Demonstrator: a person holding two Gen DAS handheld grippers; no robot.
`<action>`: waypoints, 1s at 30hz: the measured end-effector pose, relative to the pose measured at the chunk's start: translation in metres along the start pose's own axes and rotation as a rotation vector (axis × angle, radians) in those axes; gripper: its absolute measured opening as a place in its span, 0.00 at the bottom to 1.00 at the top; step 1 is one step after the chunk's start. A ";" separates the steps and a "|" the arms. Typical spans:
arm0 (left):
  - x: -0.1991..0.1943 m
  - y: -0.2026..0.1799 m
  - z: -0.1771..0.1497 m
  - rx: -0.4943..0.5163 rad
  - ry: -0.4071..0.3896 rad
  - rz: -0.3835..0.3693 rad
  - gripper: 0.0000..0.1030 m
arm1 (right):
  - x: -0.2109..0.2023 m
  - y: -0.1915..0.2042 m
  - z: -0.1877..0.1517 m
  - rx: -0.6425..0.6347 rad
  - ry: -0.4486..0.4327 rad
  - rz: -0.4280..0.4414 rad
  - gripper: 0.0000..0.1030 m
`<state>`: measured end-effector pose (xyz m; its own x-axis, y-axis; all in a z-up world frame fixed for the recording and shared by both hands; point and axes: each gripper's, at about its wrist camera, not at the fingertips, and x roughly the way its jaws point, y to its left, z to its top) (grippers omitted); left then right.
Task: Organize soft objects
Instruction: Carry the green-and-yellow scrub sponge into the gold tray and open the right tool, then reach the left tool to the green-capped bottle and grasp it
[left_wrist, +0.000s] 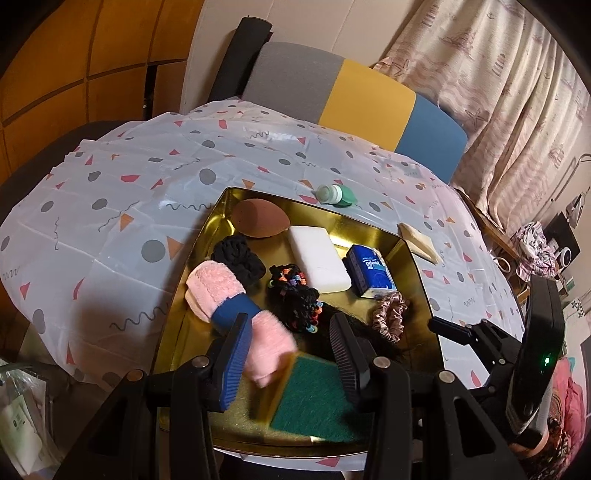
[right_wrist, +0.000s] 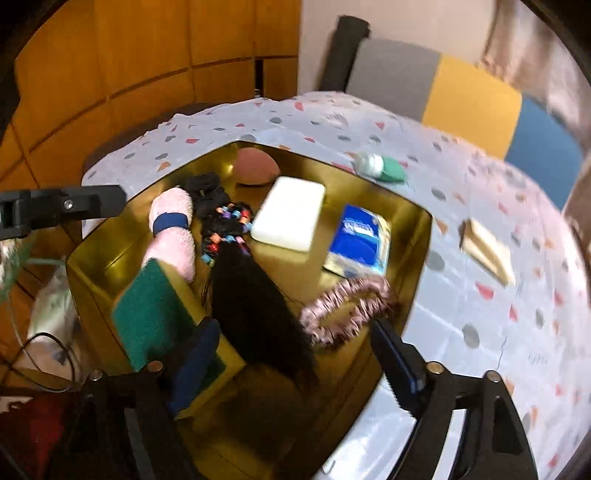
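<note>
Two views examined. Left wrist view: the shallow gold metal tray (left_wrist: 421, 266) sits on the table (left_wrist: 110, 221), which is covered by a white plastic cloth with grey dots and pink triangles. The tray holds a brown egg-shaped sponge (left_wrist: 258, 218), a white rectangular foam block (left_wrist: 319, 258), a blue tissue pack (left_wrist: 373, 271), a black scrunchie (left_wrist: 238, 256), a bundle of black hair ties with coloured beads (left_wrist: 295, 295), a pink satin scrunchie (left_wrist: 389, 317), a pink fluffy roll with a navy band (left_wrist: 229, 295) and a green scouring pad (left_wrist: 314, 398). The left gripper (left_wrist: 291, 363) stands about half open over the pad and the roll's near end; whether its pads touch either cannot be told. Open cloth lies left of the tray. A green travel bottle (left_wrist: 338, 195) and a beige sponge (left_wrist: 419, 240) lie outside the far and right rims. The tray's near edge is cut off by the gripper body.

Right wrist view: blurred throughout. The right gripper (right_wrist: 295, 354) stands wide open, holding nothing, above a long black hairpiece (right_wrist: 255, 306) and the pink scrunchie near the tray's right rim. Its left finger (right_wrist: 195, 354) overlaps the green pad.
</note>
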<state>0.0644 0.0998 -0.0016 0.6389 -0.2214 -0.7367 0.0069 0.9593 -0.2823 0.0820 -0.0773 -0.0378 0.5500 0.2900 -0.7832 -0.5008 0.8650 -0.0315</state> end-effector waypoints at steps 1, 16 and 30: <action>0.000 0.000 0.000 0.000 0.001 -0.001 0.43 | -0.001 0.000 0.002 0.001 -0.007 0.006 0.81; 0.022 -0.043 -0.012 0.071 0.081 -0.181 0.43 | -0.019 -0.132 -0.043 0.527 -0.138 -0.174 0.85; 0.081 -0.107 0.095 0.184 0.105 -0.089 0.65 | 0.003 -0.204 -0.093 0.704 -0.187 -0.253 0.87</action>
<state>0.1890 -0.0038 0.0272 0.5461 -0.3146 -0.7764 0.2063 0.9488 -0.2393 0.1239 -0.2912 -0.0919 0.7263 0.0585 -0.6849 0.1640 0.9528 0.2553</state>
